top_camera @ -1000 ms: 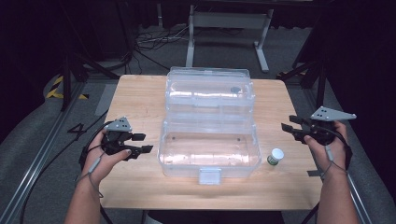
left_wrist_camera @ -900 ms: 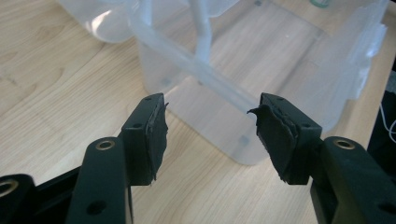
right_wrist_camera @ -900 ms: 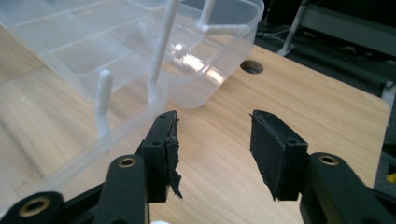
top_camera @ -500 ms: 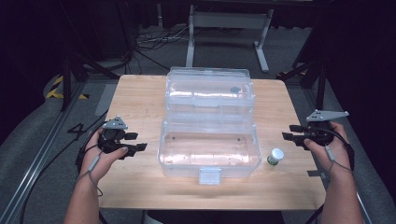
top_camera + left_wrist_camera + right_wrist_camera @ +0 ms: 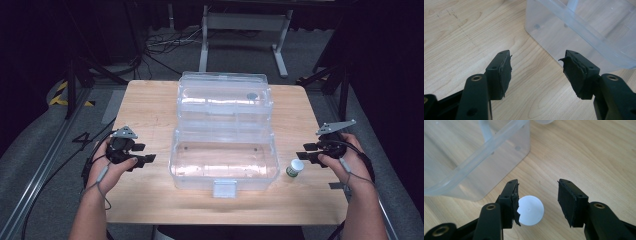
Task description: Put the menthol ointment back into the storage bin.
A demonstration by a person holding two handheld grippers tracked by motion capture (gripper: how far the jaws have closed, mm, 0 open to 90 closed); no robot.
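Note:
A clear plastic box (image 5: 176,150) lies open in the middle of the wooden table (image 5: 150,110), its lid (image 5: 225,97) folded back behind it. A small bottle (image 5: 295,168) with a white cap (image 5: 530,210) stands just right of the box. My right gripper (image 5: 306,151) hovers next to the bottle, open; in the right gripper view (image 5: 537,195) the cap sits below the jaws, nearer the left one and untouched. My left gripper (image 5: 144,153) is left of the box, open (image 5: 536,65); its jaws have just been opening, with nothing between them.
The box has a white latch (image 5: 224,189) at its near edge and a dark round mark (image 5: 251,96) on the lid. Bare wood lies on both sides of the box. Metal frame legs (image 5: 240,20) and cables (image 5: 165,42) stand on the floor beyond the table.
The right gripper has sunk slightly and edged toward the bottle. The left hand has barely shifted.

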